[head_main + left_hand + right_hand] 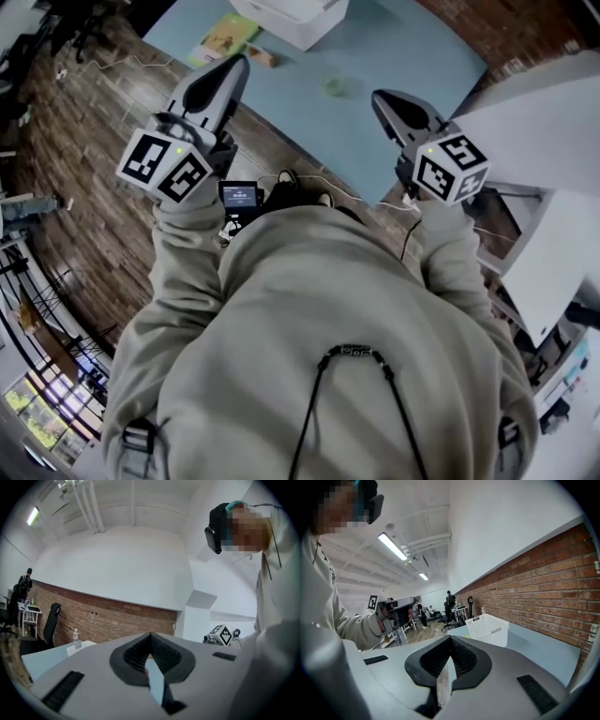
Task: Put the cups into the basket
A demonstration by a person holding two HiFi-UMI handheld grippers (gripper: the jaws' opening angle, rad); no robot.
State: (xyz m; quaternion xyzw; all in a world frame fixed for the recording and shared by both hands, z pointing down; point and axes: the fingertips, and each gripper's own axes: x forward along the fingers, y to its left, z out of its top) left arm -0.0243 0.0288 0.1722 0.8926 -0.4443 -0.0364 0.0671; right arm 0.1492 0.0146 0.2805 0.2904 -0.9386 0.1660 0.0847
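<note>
Readiness explains the pose: left tongs (pixel 150 637) and right tongs (pixel 450 639) are held up clear of the counter (pixel 422 56), each pressed closed on nothing, likely because no cup is being reached for. What seems a small greenish cup (pixel 335 87) sits near the basket (pixel 291 19), outside it.

We see a light blue table (pixel 412 56) standing on a wood-plank floor (pixel 94 122), with a green booklet (pixel 223 37) lying near its left edge and a small brown item (pixel 265 58) just beside it. A brick wall (pixel 534 588) runs along the far side, with a black office chair (pixel 50 620) before it and a water bottle (pixel 75 634) near that chair. A strip light (pixel 393 546) hangs from the white ceiling, and people (pixel 450 599) stand far down the room.
</note>
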